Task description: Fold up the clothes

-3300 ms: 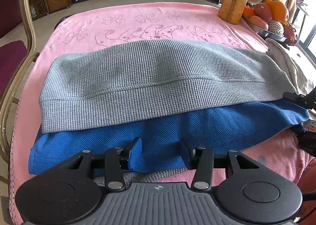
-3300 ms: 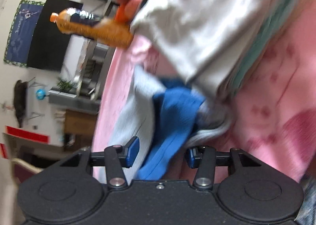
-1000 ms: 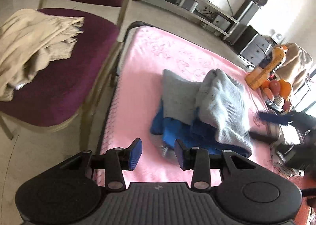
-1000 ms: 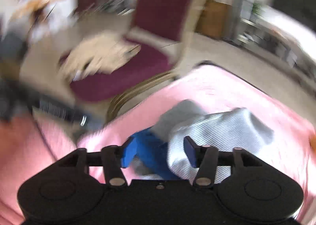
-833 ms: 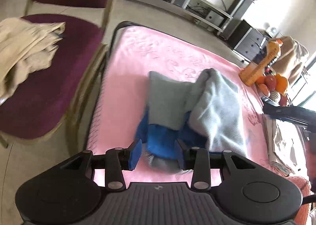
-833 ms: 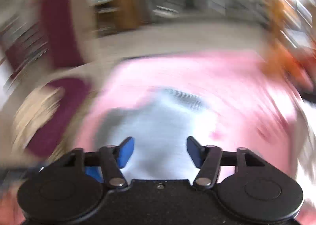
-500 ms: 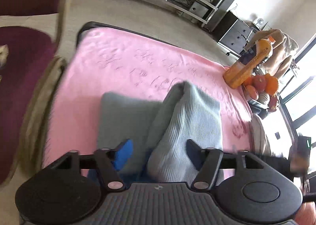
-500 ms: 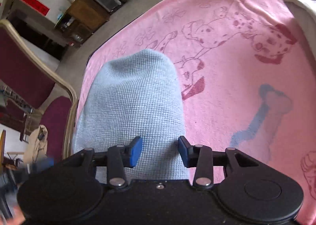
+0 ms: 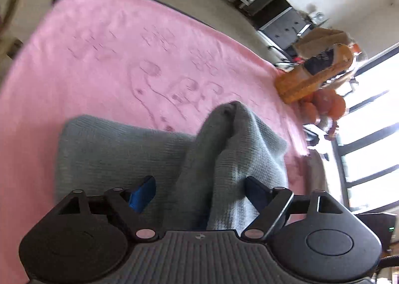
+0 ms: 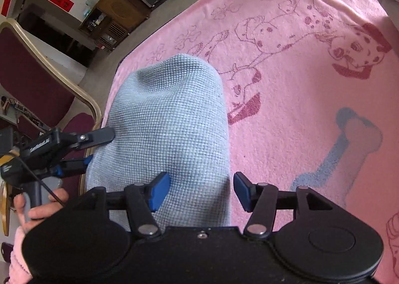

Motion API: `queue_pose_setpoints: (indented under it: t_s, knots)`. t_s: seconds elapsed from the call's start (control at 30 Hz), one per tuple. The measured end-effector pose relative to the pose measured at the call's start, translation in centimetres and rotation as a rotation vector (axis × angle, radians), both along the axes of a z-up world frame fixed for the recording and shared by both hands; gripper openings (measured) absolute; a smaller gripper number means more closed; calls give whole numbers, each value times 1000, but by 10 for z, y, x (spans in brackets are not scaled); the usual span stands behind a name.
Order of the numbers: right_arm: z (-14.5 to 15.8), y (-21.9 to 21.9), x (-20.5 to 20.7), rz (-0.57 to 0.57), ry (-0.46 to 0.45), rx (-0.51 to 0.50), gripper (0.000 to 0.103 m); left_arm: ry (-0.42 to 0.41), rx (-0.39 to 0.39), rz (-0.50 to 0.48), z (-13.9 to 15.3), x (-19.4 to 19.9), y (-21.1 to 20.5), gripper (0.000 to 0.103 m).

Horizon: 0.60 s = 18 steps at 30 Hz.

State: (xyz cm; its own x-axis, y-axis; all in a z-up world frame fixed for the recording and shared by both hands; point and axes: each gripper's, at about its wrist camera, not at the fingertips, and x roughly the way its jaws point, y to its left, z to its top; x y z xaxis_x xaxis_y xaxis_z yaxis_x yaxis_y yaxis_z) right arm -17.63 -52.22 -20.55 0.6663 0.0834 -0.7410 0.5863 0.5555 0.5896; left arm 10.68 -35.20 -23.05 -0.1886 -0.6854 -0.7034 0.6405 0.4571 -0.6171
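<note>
Grey waffle-knit sweater [image 10: 169, 119] lies bunched on the pink blanket [image 10: 311, 79] over the tabletop, one flat layer at left and a thick fold humped up beside it in my left view. My right tool [image 10: 199, 190] sits wide over the hump's near end, gripping nothing; my left tool [image 9: 199, 190] is also spread wide, straddling the ridge, its fingers [image 10: 99, 135] seen against the fold's left side. My worry is that pinching only the top layer drags it off the lower ones and skews the fold, and a wide sweep right could reach the orange bottle [image 9: 316, 74] and fruit [image 9: 326, 107].
</note>
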Motion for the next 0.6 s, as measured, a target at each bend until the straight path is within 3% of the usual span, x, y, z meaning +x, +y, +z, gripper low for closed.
queue_pose_setpoints:
  t_s: [0.1, 0.2, 0.27, 0.33, 0.47, 0.6]
  knots:
    - [-1, 0, 0, 1, 5, -7, 57, 30, -20, -11, -5, -2, -1, 65]
    - [0, 1, 0, -4, 14, -13, 58, 39, -40, -10, -3, -7, 1, 39]
    - [1, 1, 0, -8, 19, -16, 58, 6, -49, -4, 5, -15, 4, 24]
    - [5, 3, 0, -10, 29, -33, 58, -68, -53, 14, 18, -29, 9, 18]
    - [15, 10, -2, -13, 41, -68, 58, -210, -89, 32, 50, -59, 22, 15]
    - [28, 19, -2, 6, 47, -71, 58, -225, -164, 52, 79, -75, 41, 14]
